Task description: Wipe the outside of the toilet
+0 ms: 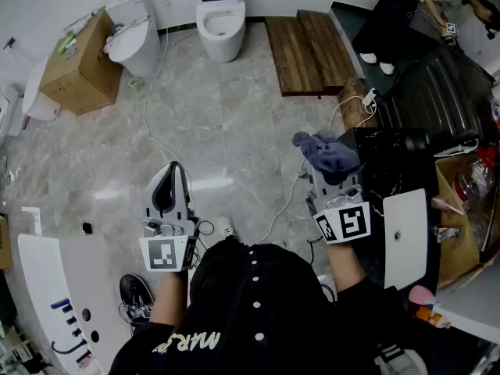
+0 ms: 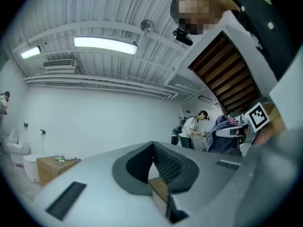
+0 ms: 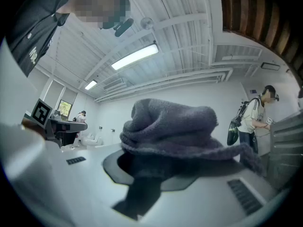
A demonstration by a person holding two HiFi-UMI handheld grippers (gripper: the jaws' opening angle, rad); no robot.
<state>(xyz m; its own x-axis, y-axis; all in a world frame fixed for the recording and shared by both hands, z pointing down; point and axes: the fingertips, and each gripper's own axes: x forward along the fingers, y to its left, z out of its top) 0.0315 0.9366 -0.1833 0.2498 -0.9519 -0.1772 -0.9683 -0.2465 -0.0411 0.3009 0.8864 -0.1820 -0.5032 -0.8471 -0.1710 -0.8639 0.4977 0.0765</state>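
A white toilet (image 1: 221, 22) stands against the far wall, well ahead of both grippers. A second white toilet (image 1: 133, 41) sits to its left by a cardboard box. My left gripper (image 1: 173, 170) is held over the marble floor, its jaws closed to a point with nothing between them. In the left gripper view this gripper (image 2: 152, 145) tilts upward toward the ceiling. My right gripper (image 1: 330, 170) is shut on a bunched grey-blue cloth (image 1: 328, 153). In the right gripper view the cloth (image 3: 170, 126) fills the jaws and hides the fingertips.
A wooden platform (image 1: 308, 49) lies right of the far toilet. A cardboard box (image 1: 78, 65) stands at the left. A white cable (image 1: 152, 108) trails across the floor. Black cases (image 1: 437, 92) and a white panel (image 1: 405, 237) crowd the right side. Another person (image 1: 406, 6) stands at the far right.
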